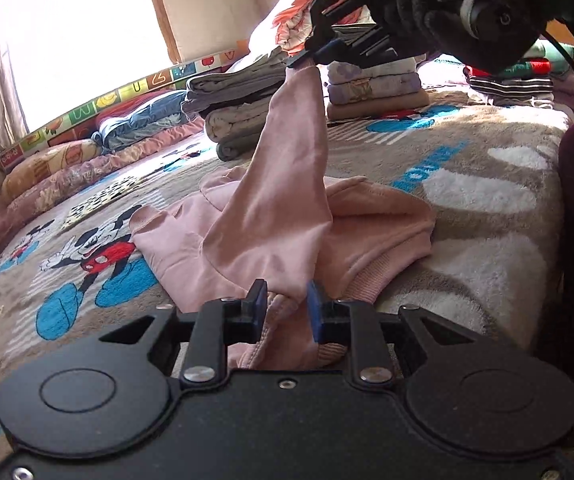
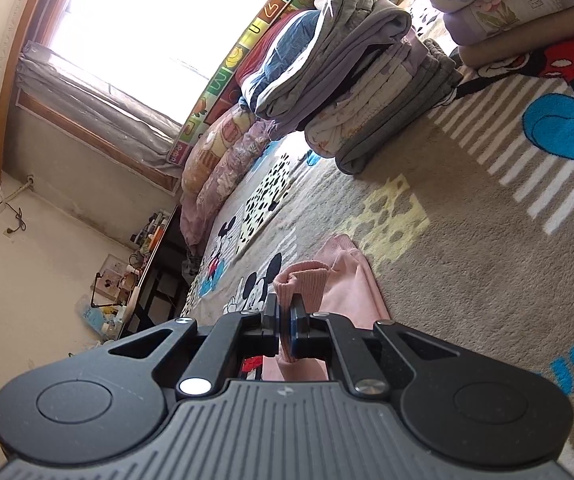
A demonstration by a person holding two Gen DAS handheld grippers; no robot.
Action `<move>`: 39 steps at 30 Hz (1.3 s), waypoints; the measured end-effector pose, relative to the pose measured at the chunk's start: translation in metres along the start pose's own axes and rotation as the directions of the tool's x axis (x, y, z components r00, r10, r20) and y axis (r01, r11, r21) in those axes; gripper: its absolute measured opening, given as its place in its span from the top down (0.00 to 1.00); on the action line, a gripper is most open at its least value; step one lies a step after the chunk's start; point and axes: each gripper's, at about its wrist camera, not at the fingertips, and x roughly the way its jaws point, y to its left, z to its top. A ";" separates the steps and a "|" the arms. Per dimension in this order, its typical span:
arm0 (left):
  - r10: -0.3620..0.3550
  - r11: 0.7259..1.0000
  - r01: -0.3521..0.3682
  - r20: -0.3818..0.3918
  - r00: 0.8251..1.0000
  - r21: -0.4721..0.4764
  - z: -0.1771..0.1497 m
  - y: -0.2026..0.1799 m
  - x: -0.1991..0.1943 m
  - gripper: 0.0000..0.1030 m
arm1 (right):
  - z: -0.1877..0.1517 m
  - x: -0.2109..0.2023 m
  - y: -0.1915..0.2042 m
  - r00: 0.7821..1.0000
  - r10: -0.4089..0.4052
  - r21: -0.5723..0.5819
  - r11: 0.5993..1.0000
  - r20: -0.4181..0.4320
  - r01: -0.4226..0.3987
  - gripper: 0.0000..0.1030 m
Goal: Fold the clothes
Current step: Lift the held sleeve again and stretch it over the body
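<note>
A pink sweatshirt (image 1: 223, 236) lies crumpled on the cartoon blanket (image 1: 487, 184) on the bed. My left gripper (image 1: 285, 306) is low at the near edge of the garment, shut on a bunch of its fabric by the ribbed hem. One sleeve (image 1: 287, 160) is pulled up tight from the body of the garment to my right gripper (image 1: 299, 60), held by a dark gloved hand (image 1: 447, 12). In the right wrist view, that gripper (image 2: 285, 320) is shut on the ribbed pink cuff (image 2: 303, 284), and the view is rolled sideways.
Stacks of folded clothes stand at the back of the bed: grey ones (image 1: 235, 120), lilac and beige ones (image 1: 375, 88), striped ones (image 1: 511, 84). Pillows (image 1: 67, 168) line the window side. A cluttered desk (image 2: 155, 272) stands beyond the bed.
</note>
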 end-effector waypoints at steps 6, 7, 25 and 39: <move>0.042 0.990 -0.038 -0.026 0.999 0.136 -0.006 -0.012 0.009 0.81 | 0.002 0.010 0.010 1.000 -0.027 0.023 0.999 0.000 0.027 0.93; 0.049 0.989 -0.045 -0.027 0.998 0.142 -0.006 -0.012 0.008 0.81 | 0.003 0.012 0.012 1.000 -0.030 0.027 0.999 0.001 0.030 0.93; -0.100 0.975 0.084 -0.070 0.993 -0.206 -0.015 0.037 0.011 0.88 | 0.015 0.064 0.053 0.995 -0.097 0.012 0.995 0.013 0.097 0.93; -0.300 0.709 0.254 0.046 0.953 -0.658 -0.038 0.087 0.016 0.88 | 0.009 0.150 0.090 0.972 -0.230 -0.127 0.966 -0.044 0.223 0.93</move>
